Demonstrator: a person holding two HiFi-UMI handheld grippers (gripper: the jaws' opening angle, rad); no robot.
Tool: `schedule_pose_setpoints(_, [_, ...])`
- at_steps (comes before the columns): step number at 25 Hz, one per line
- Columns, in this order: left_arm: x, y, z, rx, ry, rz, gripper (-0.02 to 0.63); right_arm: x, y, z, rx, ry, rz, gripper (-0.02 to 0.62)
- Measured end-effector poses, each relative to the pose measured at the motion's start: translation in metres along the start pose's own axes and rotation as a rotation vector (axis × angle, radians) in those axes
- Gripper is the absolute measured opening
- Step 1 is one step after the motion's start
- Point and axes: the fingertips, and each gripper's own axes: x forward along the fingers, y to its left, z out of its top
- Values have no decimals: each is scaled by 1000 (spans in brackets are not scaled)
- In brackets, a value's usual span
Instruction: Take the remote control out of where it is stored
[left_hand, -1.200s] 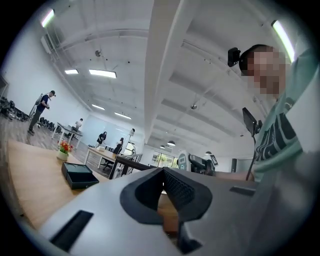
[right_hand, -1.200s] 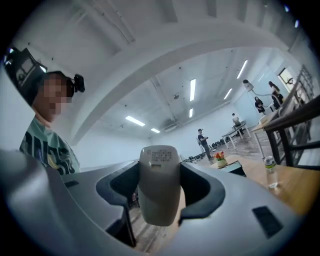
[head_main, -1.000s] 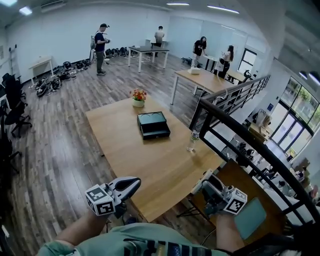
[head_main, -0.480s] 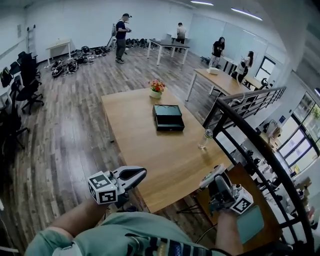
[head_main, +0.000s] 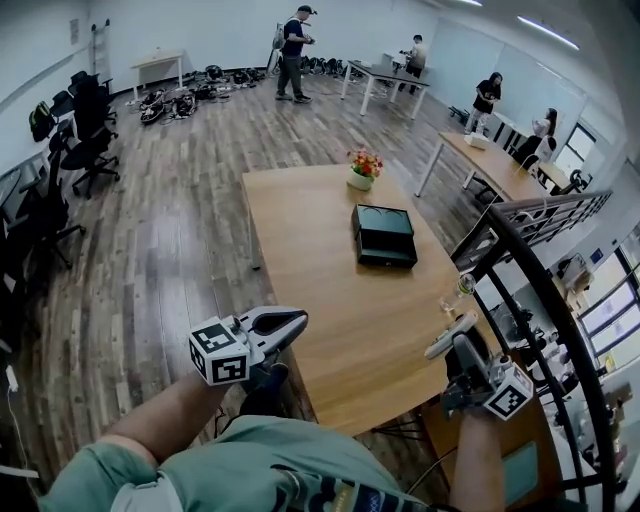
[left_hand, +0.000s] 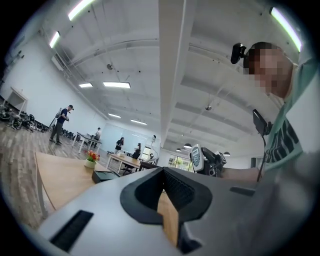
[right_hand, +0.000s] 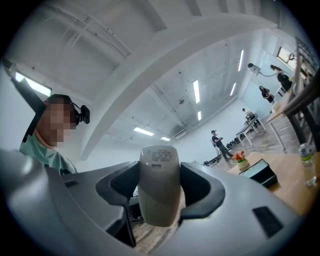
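Two tongs hang at the near end of the wooden table (head_main: 320, 260). Our right gripper (right_hand: 160, 172) is clamped on the remote control (right_hand: 158, 200), which stands between its pads with its pale, labelled back toward that gripper's camera. From the head view we see it held by the table's near right edge, near a water bottle (head_main: 455, 292) and well apart from the black box (head_main: 385, 235). Our left gripper (left_hand: 162, 172) is closed on nothing.

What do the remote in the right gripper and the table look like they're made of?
Remote control: likely plastic, pale grey, matte; smooth moulded rounded shell. Table: wood or wood-look laminate, tan, low sheen; which one can't be told.
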Motion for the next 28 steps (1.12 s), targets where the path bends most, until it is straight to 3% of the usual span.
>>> schedule_pose_setpoints(4, [32, 114, 11, -1, -1, 22, 2, 86, -78, -5, -69, 64, -37, 264])
schedule_pose_setpoints(8, [73, 257, 15, -68, -7, 67, 2, 192, -180, -20, -134, 153, -86, 264])
schedule_pose_setpoints(12, [118, 375, 28, 30, 17, 43, 2, 307, -277, -28, -192, 225, -114, 264])
schedule_pose_setpoints(14, [143, 423, 28, 32, 22, 29, 2, 355, -328, -37, -199, 273, -144, 264])
schedule_pose_setpoints(20, [202, 518, 7, -23, 22, -14, 2, 445, -463, -89, -222, 466, -235, 264])
schedule_pose_setpoints(28, [230, 594, -22, -66, 68, -43, 3, 539, -588, -161, -310, 691, -273, 264])
